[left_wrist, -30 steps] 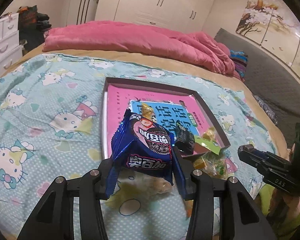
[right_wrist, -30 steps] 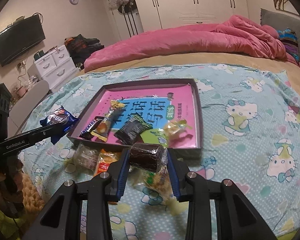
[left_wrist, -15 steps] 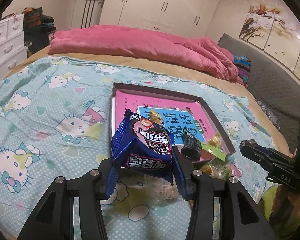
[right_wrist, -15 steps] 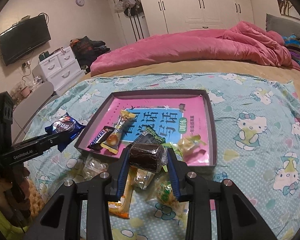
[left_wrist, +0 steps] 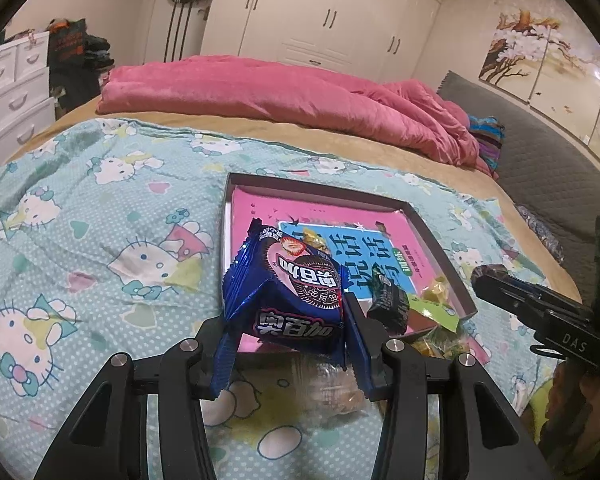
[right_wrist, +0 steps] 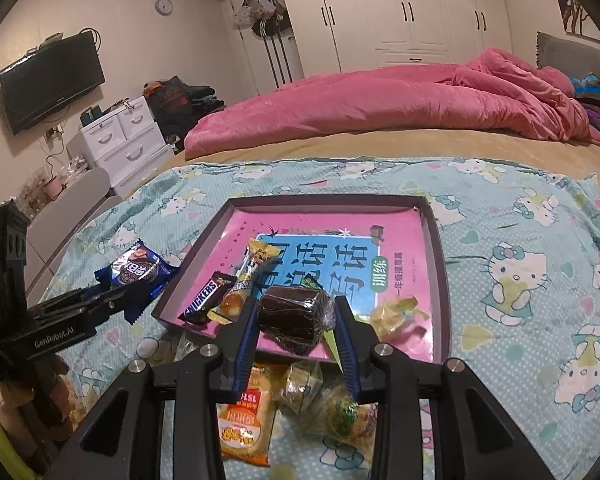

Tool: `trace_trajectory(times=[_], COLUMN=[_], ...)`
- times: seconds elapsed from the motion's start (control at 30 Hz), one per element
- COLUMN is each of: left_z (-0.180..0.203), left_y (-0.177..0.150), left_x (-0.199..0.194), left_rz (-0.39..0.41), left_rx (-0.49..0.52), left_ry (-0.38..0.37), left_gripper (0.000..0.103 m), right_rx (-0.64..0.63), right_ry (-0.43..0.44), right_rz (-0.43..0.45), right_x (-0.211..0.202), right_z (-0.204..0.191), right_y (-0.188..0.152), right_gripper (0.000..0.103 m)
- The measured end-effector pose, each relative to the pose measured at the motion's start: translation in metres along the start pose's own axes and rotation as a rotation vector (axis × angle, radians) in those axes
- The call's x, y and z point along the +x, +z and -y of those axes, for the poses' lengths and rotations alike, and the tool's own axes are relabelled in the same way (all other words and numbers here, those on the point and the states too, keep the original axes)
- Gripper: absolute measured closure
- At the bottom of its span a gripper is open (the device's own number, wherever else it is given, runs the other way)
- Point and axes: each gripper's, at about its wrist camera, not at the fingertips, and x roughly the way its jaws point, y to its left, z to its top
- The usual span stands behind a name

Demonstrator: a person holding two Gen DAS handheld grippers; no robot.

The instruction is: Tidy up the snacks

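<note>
My left gripper [left_wrist: 288, 344] is shut on a blue Oreo packet [left_wrist: 292, 288] and holds it above the bed, just left of the dark tray [left_wrist: 312, 188]. The packet also shows in the right wrist view [right_wrist: 138, 272]. My right gripper [right_wrist: 296, 332] is shut on a dark brown wrapped cake [right_wrist: 292, 314] above the tray's [right_wrist: 440, 264] near edge. Inside the tray lie a Snickers bar [right_wrist: 206, 300], a yellow-wrapped bar [right_wrist: 248, 276] and a yellow candy [right_wrist: 392, 312].
Several loose snacks lie on the Hello Kitty sheet in front of the tray, among them an orange packet [right_wrist: 244, 416] and a green-yellow packet [right_wrist: 348, 416]. A pink quilt [right_wrist: 380, 108] lies at the far end of the bed. White drawers [right_wrist: 120, 144] stand left.
Both grippers have risen and pulled back a little with their snacks; the tray looks farther and lower in both views. Both grips are unchanged.
</note>
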Motion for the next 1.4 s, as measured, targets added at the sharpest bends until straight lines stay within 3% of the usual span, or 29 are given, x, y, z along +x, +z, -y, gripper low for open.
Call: trace_trajectory(times=[0.2, 0.63, 1.4], left_z=[0.006, 0.017, 0.004], left_y=[-0.001, -0.011, -0.012], left_x=[0.010, 0.040, 0.061], left_rz=[0.016, -0.028, -0.068], left_rx=[0.027, 0.077, 0.041], left_ry=[-0.001, -0.014, -0.023], left_gripper=[0.053, 0.053, 0.053], right_rx=[-0.011, -0.057, -0.069], right_ry=[0.005, 0.022, 0.047], right_rz=[-0.032, -0.095, -0.142], right_x=[0.017, 0.043, 0.072], right_z=[-0.006, -0.023, -0.032], right_y=[0.001, -0.009, -0.009], right_gripper=[0.066, 0.066, 0.066])
